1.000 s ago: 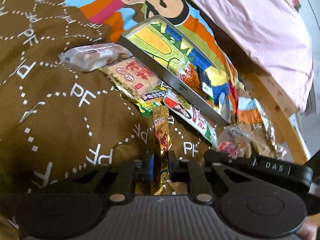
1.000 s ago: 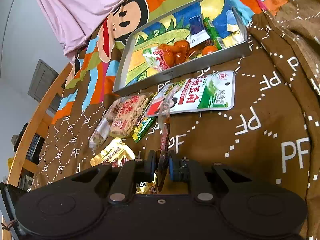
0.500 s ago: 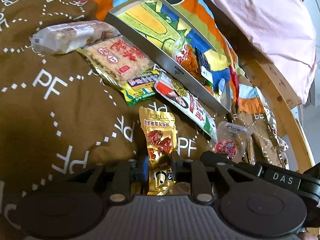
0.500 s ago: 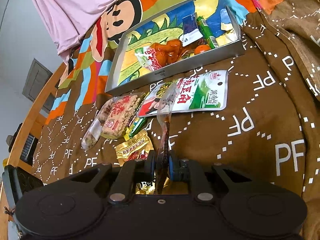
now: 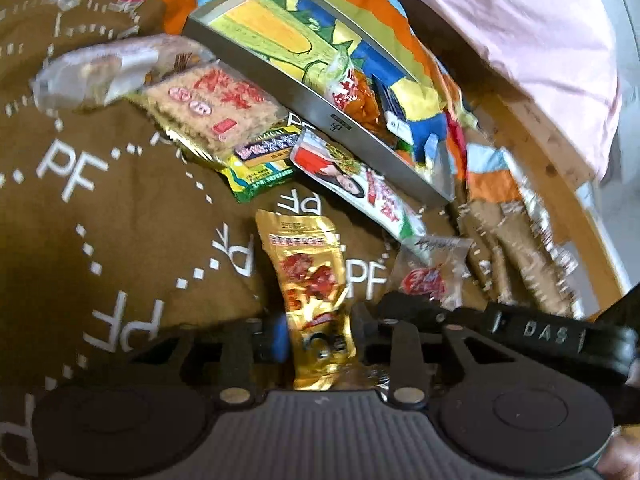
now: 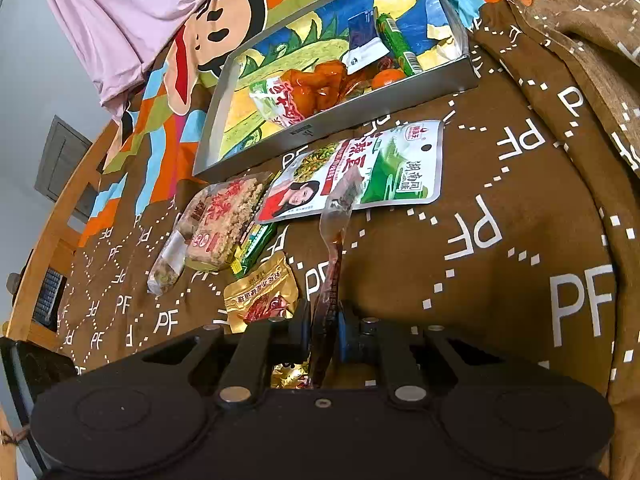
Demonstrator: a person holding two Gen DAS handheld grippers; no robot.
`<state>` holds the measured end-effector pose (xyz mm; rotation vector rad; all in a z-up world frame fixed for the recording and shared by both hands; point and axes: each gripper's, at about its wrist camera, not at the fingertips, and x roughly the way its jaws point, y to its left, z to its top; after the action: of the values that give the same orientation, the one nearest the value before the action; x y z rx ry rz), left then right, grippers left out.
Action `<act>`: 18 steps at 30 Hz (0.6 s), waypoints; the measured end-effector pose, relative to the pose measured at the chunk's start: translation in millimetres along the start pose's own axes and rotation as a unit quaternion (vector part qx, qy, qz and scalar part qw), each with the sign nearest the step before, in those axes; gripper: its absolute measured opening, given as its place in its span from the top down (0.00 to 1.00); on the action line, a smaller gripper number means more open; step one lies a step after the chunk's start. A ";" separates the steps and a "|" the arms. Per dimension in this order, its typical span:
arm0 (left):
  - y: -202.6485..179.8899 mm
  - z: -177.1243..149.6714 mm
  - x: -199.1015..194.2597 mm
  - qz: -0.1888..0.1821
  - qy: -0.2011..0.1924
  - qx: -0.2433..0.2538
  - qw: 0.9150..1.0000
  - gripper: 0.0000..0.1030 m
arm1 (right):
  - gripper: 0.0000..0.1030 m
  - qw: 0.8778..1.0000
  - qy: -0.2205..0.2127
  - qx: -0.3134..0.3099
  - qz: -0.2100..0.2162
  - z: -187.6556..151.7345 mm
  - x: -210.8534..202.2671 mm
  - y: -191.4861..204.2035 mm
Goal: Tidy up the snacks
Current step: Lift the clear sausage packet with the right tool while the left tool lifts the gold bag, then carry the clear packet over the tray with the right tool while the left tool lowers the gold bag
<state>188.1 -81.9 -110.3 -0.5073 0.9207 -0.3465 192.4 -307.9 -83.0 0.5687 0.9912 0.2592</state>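
My left gripper (image 5: 318,332) has opened around a gold snack packet (image 5: 310,276), which lies flat on the brown blanket between the fingers; the packet also shows in the right wrist view (image 6: 262,290). My right gripper (image 6: 323,328) is shut on a clear packet with red contents (image 6: 335,240) and holds it on edge above the blanket; it shows in the left wrist view (image 5: 430,276) too. The grey tray (image 6: 332,128) holds several snacks, among them an orange-red bag (image 6: 316,88). The tray also appears in the left wrist view (image 5: 320,116).
On the blanket before the tray lie a green-and-white pouch (image 6: 360,172), a rice cracker pack (image 6: 226,220), a green-yellow packet (image 6: 256,244) and a clear-wrapped bar (image 6: 168,264). A pink pillow (image 6: 132,12) and wooden bed frame (image 6: 52,220) lie beyond.
My left gripper opened and the gold packet turned from edge-on to lying flat on the blanket. Both grippers moved closer to the tray; the right one raised its clear packet.
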 end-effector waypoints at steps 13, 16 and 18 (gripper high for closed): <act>-15.1 -2.6 -32.1 0.027 -0.064 0.027 0.997 0.77 | 0.86 0.997 -0.044 -0.062 0.002 0.2 -14.5 19.9; -22.0 2.1 -39.7 0.028 -0.085 0.035 0.995 0.77 | 0.86 0.995 -0.068 -0.070 0.004 2.0 -21.6 22.6; -27.2 8.3 -43.9 0.025 -0.098 0.037 0.994 0.77 | 0.86 0.994 -0.084 -0.071 0.003 5.0 -26.9 24.1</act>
<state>168.3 -80.7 -61.8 -0.4401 0.7267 -0.2785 183.4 -302.0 -48.2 0.4564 0.8015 0.2805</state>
